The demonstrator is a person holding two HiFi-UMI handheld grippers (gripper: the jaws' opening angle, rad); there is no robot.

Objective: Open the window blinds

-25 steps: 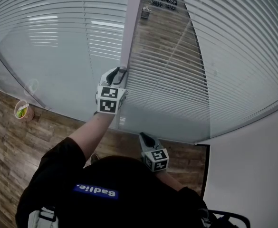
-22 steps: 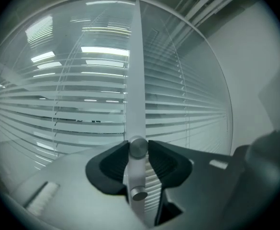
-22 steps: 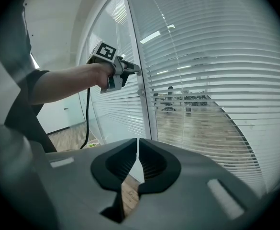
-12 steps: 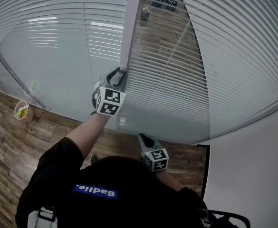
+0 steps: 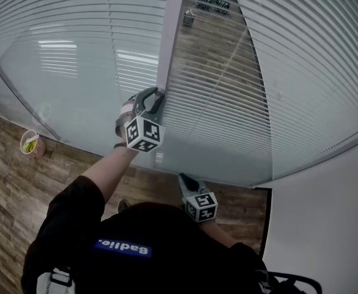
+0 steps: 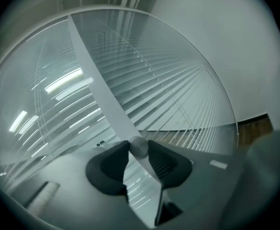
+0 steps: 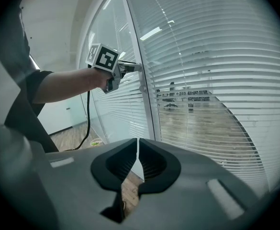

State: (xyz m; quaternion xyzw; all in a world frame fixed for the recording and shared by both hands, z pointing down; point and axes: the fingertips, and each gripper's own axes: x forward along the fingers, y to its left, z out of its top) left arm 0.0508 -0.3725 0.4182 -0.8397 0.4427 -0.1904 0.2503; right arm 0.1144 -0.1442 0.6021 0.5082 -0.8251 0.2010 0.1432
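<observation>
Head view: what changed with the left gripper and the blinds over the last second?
The left gripper rolled about its own axis while shut on the round knob at the window frame, so its marker cube now sits turned. It kept its place. The right gripper stayed low, shut and empty. Any change in the blinds is too slight to tell.

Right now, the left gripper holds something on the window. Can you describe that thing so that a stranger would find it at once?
Look at the blinds and find the pale upright post that divides them. On that post sits a small grey knob, pinched by the left gripper. It alone is round; everything near it is flat or straight.
</observation>
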